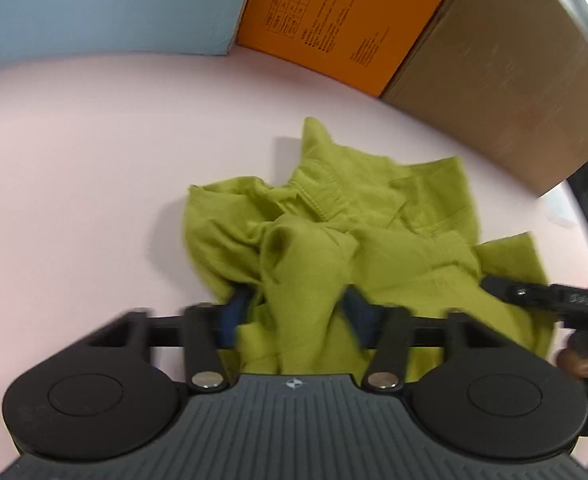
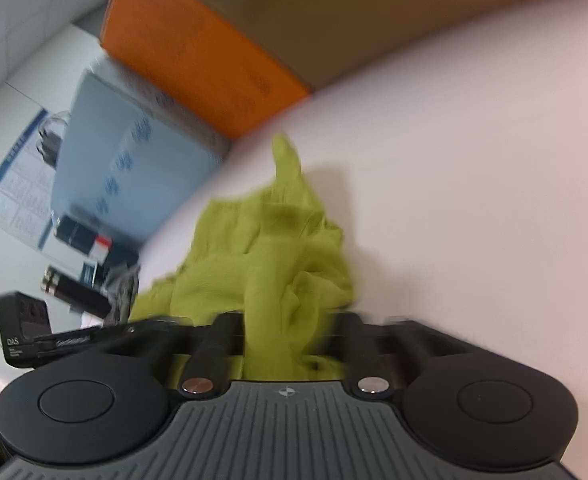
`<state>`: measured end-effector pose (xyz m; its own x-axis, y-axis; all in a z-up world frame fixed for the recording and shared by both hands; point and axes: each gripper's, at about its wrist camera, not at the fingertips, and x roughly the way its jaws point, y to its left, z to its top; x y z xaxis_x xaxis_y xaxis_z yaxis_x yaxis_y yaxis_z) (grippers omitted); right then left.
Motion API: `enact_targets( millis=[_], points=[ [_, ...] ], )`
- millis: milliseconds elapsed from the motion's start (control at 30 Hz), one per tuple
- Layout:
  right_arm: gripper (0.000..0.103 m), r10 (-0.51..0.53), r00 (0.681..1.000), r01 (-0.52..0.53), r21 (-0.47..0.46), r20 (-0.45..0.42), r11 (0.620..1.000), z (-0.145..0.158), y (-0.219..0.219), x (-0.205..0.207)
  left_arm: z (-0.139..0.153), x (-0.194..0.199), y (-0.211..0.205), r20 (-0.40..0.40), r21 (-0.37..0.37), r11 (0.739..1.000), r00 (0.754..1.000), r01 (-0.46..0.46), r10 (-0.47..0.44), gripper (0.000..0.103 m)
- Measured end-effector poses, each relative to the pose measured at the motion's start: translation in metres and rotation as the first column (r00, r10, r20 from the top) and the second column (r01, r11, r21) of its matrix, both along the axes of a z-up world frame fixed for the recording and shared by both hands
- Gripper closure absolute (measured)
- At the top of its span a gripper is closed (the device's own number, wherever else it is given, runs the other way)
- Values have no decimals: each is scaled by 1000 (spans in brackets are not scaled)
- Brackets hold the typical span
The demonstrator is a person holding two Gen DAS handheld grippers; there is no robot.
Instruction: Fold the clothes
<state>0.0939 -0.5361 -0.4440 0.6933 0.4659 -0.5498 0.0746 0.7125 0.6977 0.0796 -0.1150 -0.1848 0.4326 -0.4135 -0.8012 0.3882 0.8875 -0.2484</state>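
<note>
While both wrist cameras look down on the same pale pink tabletop (image 1: 94,152), each takes in a different share of its edges. Along the far side the left view shows three boxes standing edge to edge: a brown cardboard box (image 1: 506,80), an orange box (image 1: 334,20) printed with a table and lines of text, and a light blue box (image 1: 102,4). Only the right view shows the clutter past the blue box, at the table's left margin: a printed sheet (image 2: 18,184) on the wall or floor, and dark cylindrical items (image 2: 78,292) too blurred to name. Wide bare tabletop lies to the left of the garment in the left view and to its right in the right view. A crumpled lime-green garment (image 1: 374,216) lies near the middle of the table, well apart from the boxes, its stitched hem uppermost. The left gripper (image 1: 296,312) is clamped on a raised fold at the garment's near edge, blue pads pressing the cloth. The right gripper (image 2: 286,332) is pinched on another bunched fold; the left view catches it entering from the right, a fingertip of the person's hand (image 1: 582,362) beneath it
</note>
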Motion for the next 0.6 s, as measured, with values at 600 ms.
enact_targets(
  millis=[600],
  points=[
    [93,319,911,-158,-493,261,855,127,112,2,97,-87,43,538,238,935,837,-264,99,94]
  ],
)
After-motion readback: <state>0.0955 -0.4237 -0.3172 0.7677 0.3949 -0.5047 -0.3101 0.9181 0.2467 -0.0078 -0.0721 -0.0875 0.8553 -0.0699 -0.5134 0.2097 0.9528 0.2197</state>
